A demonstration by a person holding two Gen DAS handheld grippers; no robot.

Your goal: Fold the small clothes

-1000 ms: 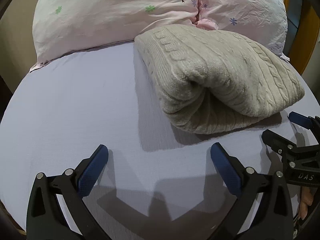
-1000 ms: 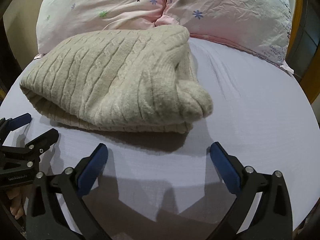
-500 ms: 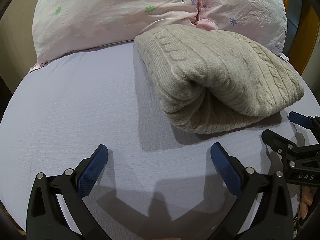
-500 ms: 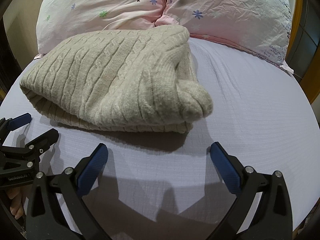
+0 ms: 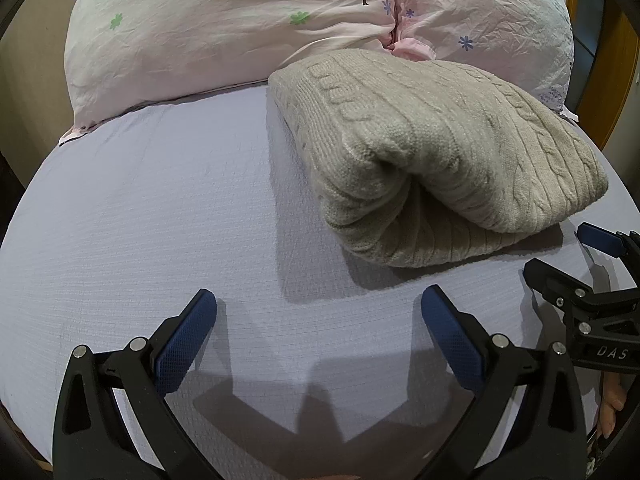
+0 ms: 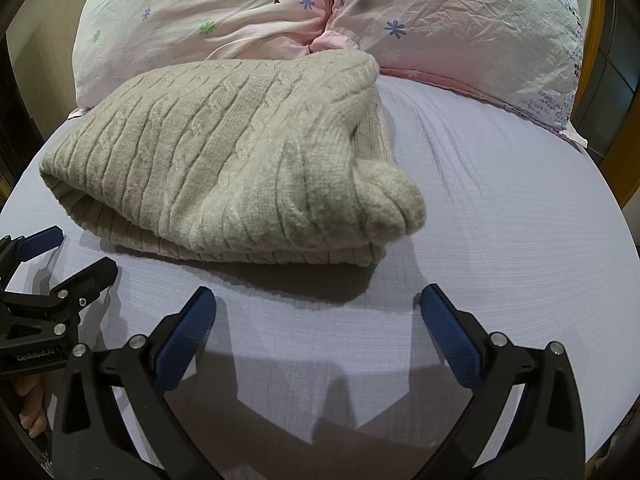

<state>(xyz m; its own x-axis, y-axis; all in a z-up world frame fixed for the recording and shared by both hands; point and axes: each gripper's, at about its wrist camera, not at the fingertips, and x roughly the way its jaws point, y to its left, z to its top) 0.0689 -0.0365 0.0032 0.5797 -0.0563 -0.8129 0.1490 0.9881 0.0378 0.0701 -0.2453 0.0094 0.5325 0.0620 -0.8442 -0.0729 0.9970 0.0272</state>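
Note:
A beige cable-knit sweater (image 5: 432, 152) lies folded in a thick bundle on the lavender bed sheet (image 5: 160, 220), its far edge against the pillows. It also shows in the right wrist view (image 6: 240, 168). My left gripper (image 5: 318, 320) is open and empty, low over the sheet just short of the sweater's near left corner. My right gripper (image 6: 318, 320) is open and empty, just short of the sweater's near right corner. Each gripper appears at the edge of the other's view: the right one (image 5: 560, 256), the left one (image 6: 72, 256).
Two pink floral pillows (image 5: 240, 28) (image 6: 460, 32) lie at the head of the bed behind the sweater. A wooden frame edge (image 5: 616, 80) stands at the far right. Bare sheet (image 6: 520, 220) lies to the left and right of the sweater.

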